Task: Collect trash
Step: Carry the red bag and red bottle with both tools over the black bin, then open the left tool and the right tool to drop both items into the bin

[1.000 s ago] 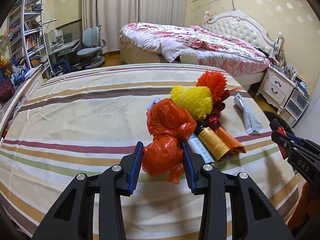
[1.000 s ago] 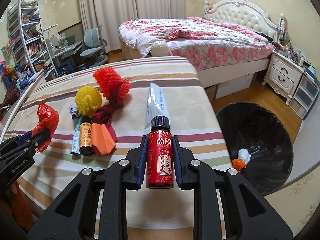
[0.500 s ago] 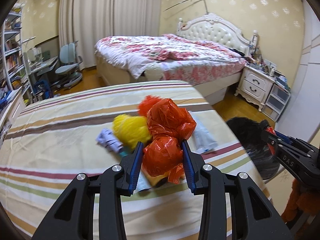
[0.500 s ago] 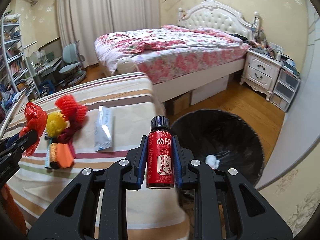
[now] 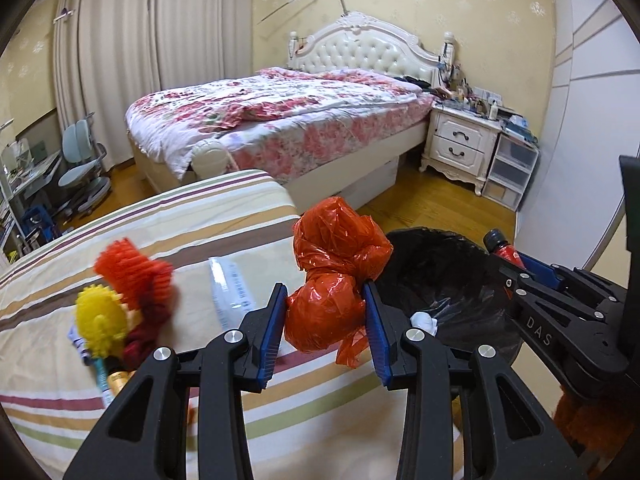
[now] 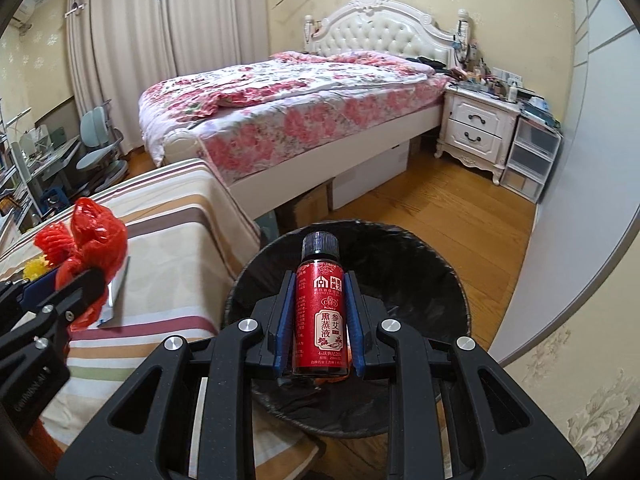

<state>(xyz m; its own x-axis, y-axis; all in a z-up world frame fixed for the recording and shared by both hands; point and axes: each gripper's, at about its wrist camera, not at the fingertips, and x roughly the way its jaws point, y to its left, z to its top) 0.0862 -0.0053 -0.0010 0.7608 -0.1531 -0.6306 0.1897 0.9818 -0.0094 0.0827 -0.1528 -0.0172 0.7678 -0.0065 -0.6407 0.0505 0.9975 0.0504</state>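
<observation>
Trash is being held in both grippers. We are gripping a crumpled red bag [image 5: 336, 276] with the left gripper [image 5: 326, 320]; its blue pads [image 5: 269, 338] are pressing on the lower lump of the bag, and the upper lump is standing above the jaws. We are gripping a red bottle [image 6: 321, 312] with the right gripper [image 6: 320, 324]; its jaws are closed on the label, and the black cap is pointing away from the camera.

In the right wrist view, the bottle is lying over the opening of the bin [image 6: 448, 280], which is lined with a black bag and standing on the wooden floor [image 6: 460, 220] just beside the worktop [image 6: 176, 248]. In the left wrist view, the bag is hanging over the worktop edge, next to the bin rim [image 5: 444, 236], and the right gripper [image 5: 516, 264] is reaching over the bin from the right. A white wad [image 5: 425, 322] is lying inside the bin.

On the striped worktop cloth we are seeing more trash: an orange mesh ball [image 5: 128, 260], a yellow mesh ball [image 5: 98, 314], a dark red piece [image 5: 140, 336] and a flat white packet [image 5: 230, 292]. A small bottle [image 5: 114, 378] is lying partly under the yellow ball, and its details are too blurred to tell.
</observation>
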